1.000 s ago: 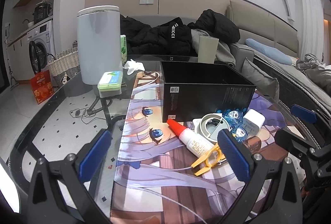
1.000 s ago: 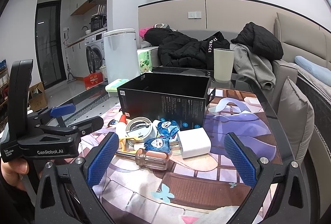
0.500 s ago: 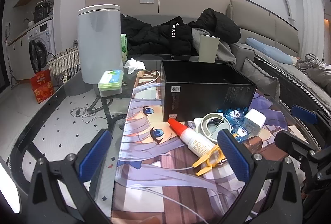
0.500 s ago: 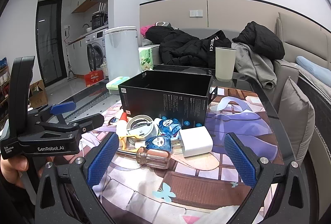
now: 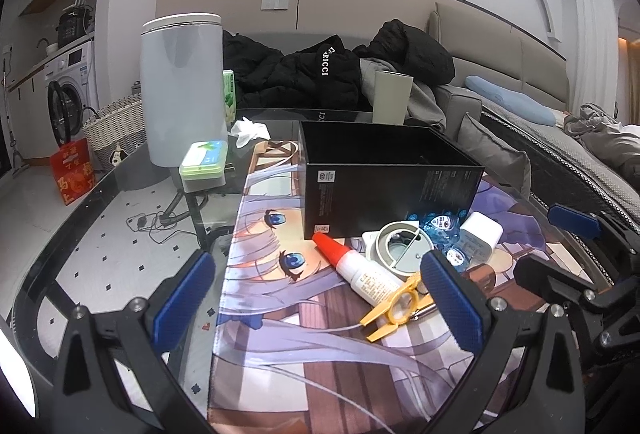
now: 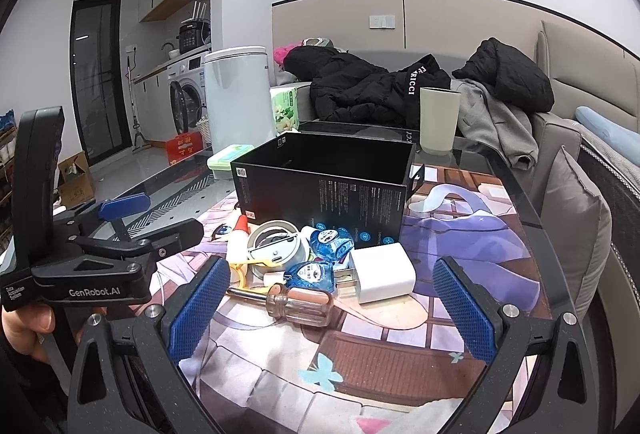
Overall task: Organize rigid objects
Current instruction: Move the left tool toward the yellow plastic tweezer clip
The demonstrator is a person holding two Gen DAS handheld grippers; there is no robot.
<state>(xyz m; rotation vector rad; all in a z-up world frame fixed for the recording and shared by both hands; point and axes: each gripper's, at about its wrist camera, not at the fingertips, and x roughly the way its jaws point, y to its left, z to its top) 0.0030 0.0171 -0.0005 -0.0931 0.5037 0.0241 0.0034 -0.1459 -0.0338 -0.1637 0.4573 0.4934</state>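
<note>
Black box (image 6: 326, 183) untouched, left claw (image 5: 316, 298) spread wide, right claw (image 6: 332, 308) released, both empty

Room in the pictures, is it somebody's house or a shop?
Most likely somebody's house, an open living room. A sofa heaped with black coats sits behind the glass table, and a washing machine stands off to the side.

The screwdriver (image 6: 298, 304) shaft is partly hidden behind a gripper finger; the black box (image 5: 384, 181) interior is largely unseen
</note>
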